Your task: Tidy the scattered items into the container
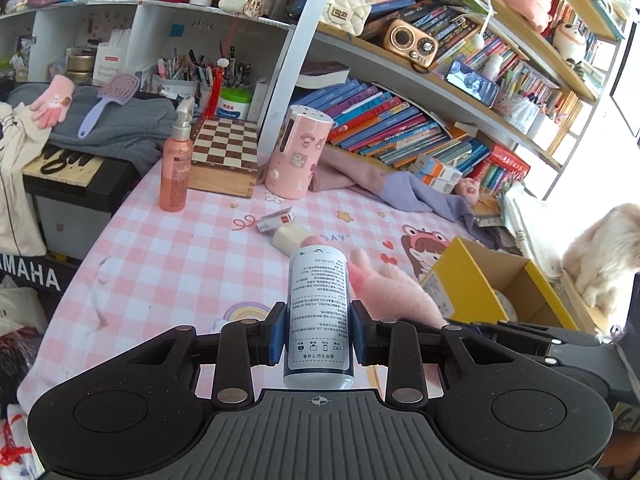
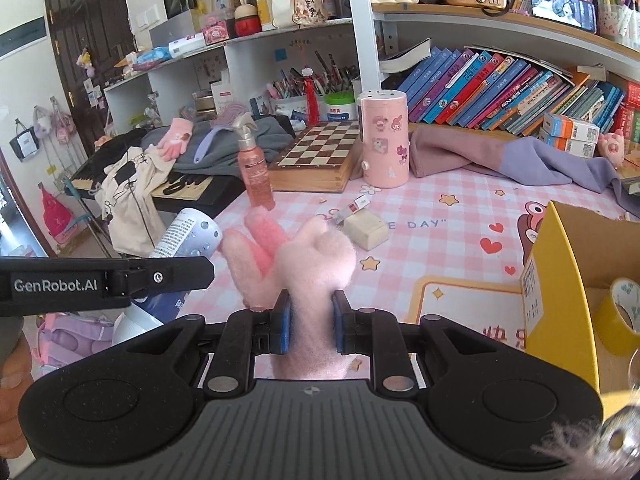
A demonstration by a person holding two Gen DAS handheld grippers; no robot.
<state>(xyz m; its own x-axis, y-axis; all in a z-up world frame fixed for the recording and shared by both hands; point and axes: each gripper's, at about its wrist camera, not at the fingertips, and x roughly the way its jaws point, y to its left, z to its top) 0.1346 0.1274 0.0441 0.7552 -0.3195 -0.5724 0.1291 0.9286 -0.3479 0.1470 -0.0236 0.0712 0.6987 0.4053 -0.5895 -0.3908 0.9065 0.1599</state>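
Note:
My left gripper (image 1: 319, 336) is shut on a white printed can (image 1: 318, 312), held upright above the pink checked tablecloth (image 1: 168, 256). My right gripper (image 2: 311, 322) is shut on a fluffy pink glove (image 2: 308, 264), whose fingers point up and left. The glove (image 1: 394, 288) also shows just right of the can in the left wrist view, and the can (image 2: 186, 238) appears at the left of the right wrist view beside the other gripper's arm. The yellow cardboard box (image 1: 472, 276) (image 2: 560, 264) stands open to the right, with a roll of yellow tape (image 2: 622, 314) inside.
On the cloth lie a small cream block (image 2: 366, 229) and a little white-and-red packet (image 2: 354, 208). Farther back stand a pink spray bottle (image 1: 176, 164), a chessboard box (image 1: 226, 156) and a pink cylinder (image 1: 298, 152). A fluffy white animal (image 1: 604, 252) sits at the far right.

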